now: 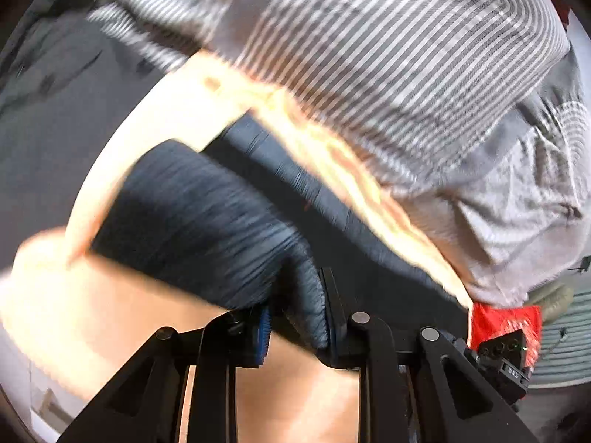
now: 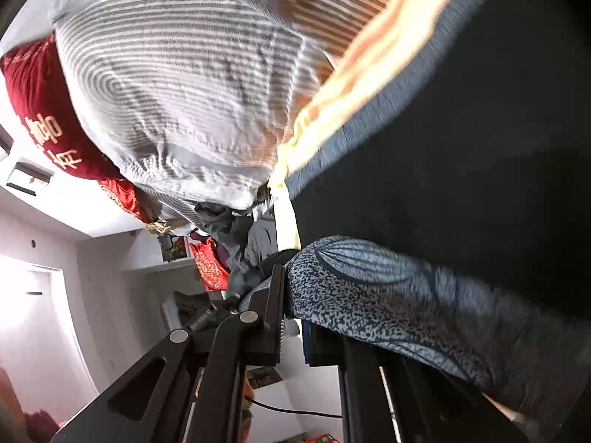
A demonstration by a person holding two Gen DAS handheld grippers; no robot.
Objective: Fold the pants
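Note:
The pants (image 1: 192,214) are dark blue cloth with a fine mottled weave, blurred by motion. In the left wrist view a fold of them runs up from a bright tan surface (image 1: 55,313) into my left gripper (image 1: 297,317), which is shut on that fold; cloth fills the gap between the blue pads. In the right wrist view the pants (image 2: 388,295) drape to the right from my right gripper (image 2: 293,306), whose jaws pinch an edge of the cloth. A large dark stretch of the garment (image 2: 480,147) fills the right side there.
A grey-and-white striped quilt (image 1: 388,55) is bunched just beyond the pants, also seen as the quilt (image 2: 177,92). Red cloth (image 2: 40,110) and a red bag (image 1: 506,321) lie by it. White walls and a shelf (image 2: 166,265) stand further off.

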